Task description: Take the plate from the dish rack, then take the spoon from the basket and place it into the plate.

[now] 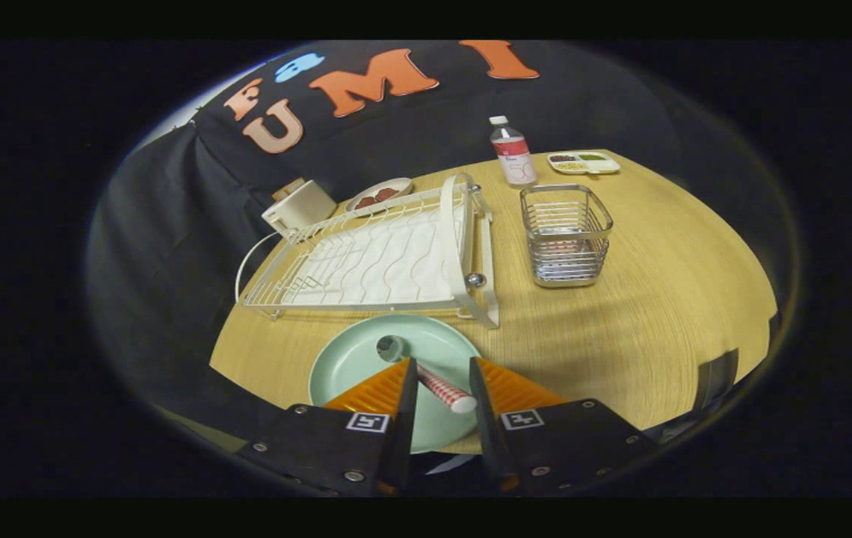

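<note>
The gripper, fingers parted and released, hovers over the round, smooth, pale-green plate, where the spoon lies between the fingers untouched, its checked handle nearest and its metal bowl farther. Just beyond the plate sits the white wire dish rack. To the right stand the square wire basket on the wood-grain table and, farther off, a clear bottle.

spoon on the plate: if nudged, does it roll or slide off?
The spoon probably rolls little: its round handle could turn, but the bowl should stop it. It lies inside the plate, whose raised rim likely contains it. The gripper stands open around the handle.
</note>
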Available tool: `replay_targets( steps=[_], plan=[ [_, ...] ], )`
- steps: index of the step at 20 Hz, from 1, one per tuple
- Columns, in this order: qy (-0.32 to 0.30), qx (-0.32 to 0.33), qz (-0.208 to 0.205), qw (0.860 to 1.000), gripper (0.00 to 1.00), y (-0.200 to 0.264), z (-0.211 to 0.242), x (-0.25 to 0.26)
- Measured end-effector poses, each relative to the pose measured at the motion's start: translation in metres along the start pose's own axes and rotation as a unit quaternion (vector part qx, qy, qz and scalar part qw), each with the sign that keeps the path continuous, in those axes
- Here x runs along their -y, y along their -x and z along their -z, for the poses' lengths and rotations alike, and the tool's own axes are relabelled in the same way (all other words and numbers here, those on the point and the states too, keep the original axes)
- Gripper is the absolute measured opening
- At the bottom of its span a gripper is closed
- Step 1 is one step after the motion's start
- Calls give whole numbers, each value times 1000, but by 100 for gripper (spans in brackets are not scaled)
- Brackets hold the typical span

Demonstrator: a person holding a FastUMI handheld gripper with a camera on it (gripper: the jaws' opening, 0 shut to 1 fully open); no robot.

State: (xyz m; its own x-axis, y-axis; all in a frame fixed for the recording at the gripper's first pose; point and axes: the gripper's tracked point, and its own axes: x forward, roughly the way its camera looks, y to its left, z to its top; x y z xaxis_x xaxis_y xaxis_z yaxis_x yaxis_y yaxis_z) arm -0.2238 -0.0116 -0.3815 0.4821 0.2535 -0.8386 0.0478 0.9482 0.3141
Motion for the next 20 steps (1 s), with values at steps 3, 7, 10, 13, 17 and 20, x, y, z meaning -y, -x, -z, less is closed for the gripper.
replay_targets(
  steps=[3, 7, 10, 13, 17, 20],
  plan=[
    [17, 22, 23, 999, 46, 4, -17, 9],
    [18, 82, 38, 996, 64, 22, -65, 9],
    [29, 142, 47, 988, 77, 45, -114, 6],
    [51, 207, 59, 975, 86, 76, -164, 0],
    [82, 291, 71, 951, 91, 122, -225, -14],
    [105, 355, 79, 926, 92, 159, -263, -30]
  ],
)
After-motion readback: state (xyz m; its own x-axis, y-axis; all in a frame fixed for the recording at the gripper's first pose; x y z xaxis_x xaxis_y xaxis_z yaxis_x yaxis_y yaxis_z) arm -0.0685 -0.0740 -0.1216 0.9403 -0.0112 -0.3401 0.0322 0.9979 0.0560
